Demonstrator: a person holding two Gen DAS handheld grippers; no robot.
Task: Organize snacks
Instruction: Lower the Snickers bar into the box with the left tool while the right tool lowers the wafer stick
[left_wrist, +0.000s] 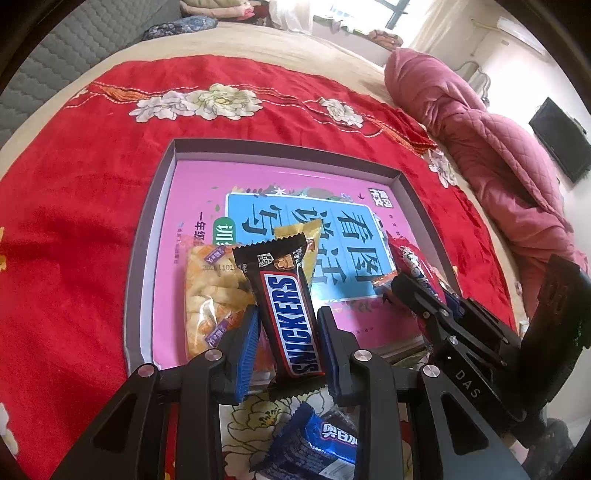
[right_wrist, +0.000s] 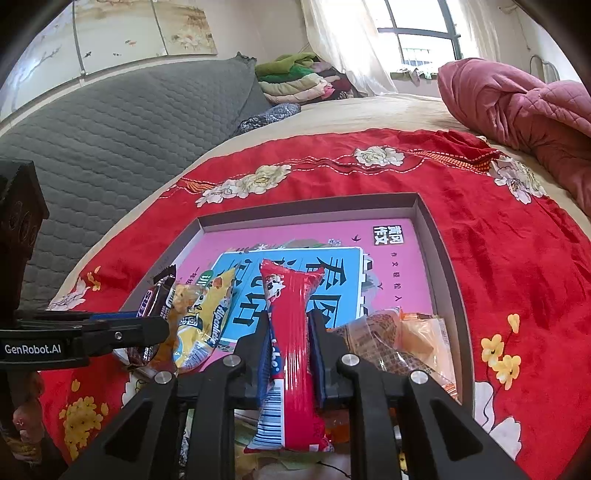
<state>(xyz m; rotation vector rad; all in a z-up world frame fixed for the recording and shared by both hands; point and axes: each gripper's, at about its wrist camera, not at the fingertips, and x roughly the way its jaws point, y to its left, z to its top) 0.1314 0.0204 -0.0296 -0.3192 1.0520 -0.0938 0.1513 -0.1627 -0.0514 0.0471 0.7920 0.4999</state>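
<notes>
Closest to the left wrist camera, a blue Oreo packet (left_wrist: 314, 446) lies on the flowered red cloth (left_wrist: 92, 184), under the left gripper (left_wrist: 286, 332). This gripper pinches a dark brown chocolate bar (left_wrist: 291, 314) with the white word "SNICKERS" between its blue pads (left_wrist: 246, 343), above the near edge of a shallow grey box (left_wrist: 155, 206). On the box floor lies a pink book (left_wrist: 192, 199) with a blue panel of large Chinese characters. A clear bag of yellow biscuits (left_wrist: 207, 295) rests on it, just left of the bar. In the right wrist view, the right gripper (right_wrist: 288, 354) is pressed on a long red packet (right_wrist: 291, 332) with a barcode, above the same box. To its left lies a yellow "Alpenliebe" packet (right_wrist: 201, 325), and to its right an orange-and-clear wrapper (right_wrist: 402, 339). The other gripper's body reads "GenRobot.AI".
</notes>
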